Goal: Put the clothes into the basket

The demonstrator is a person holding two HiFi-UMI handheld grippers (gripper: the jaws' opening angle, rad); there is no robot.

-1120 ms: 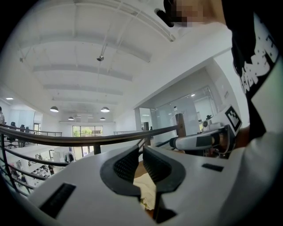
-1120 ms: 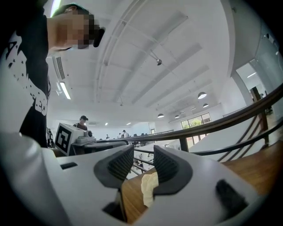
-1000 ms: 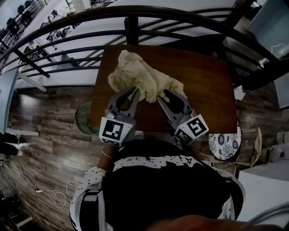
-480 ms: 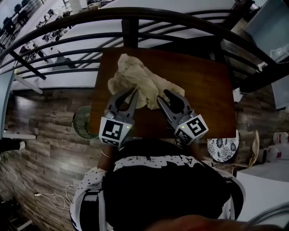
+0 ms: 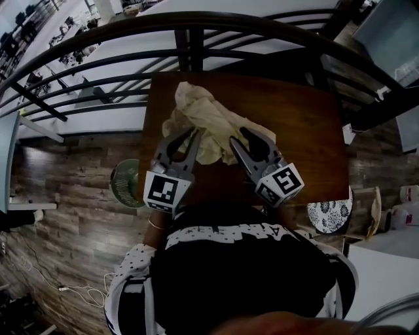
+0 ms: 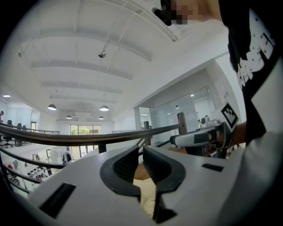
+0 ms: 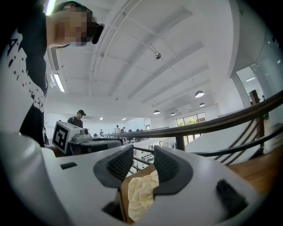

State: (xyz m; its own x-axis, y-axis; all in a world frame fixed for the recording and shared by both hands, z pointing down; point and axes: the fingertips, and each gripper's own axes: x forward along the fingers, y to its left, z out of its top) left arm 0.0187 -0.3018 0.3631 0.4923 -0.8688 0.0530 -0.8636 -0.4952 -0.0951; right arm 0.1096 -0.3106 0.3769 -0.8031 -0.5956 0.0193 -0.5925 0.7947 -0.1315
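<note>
Fingers of left gripper [image 6: 141,150] clenched together; right gripper [image 7: 143,162] fingers released, apart. Crumpled beige cloth garment [image 5: 204,122] heaped on dark brown wooden surface [image 5: 308,137], just ahead of both.

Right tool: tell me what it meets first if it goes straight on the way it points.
Most likely the crumpled cream cloth, lying on the wooden table just ahead of the right tool. Its height above the cloth is unclear; if it clears the heap, the dark railing comes next.
</note>
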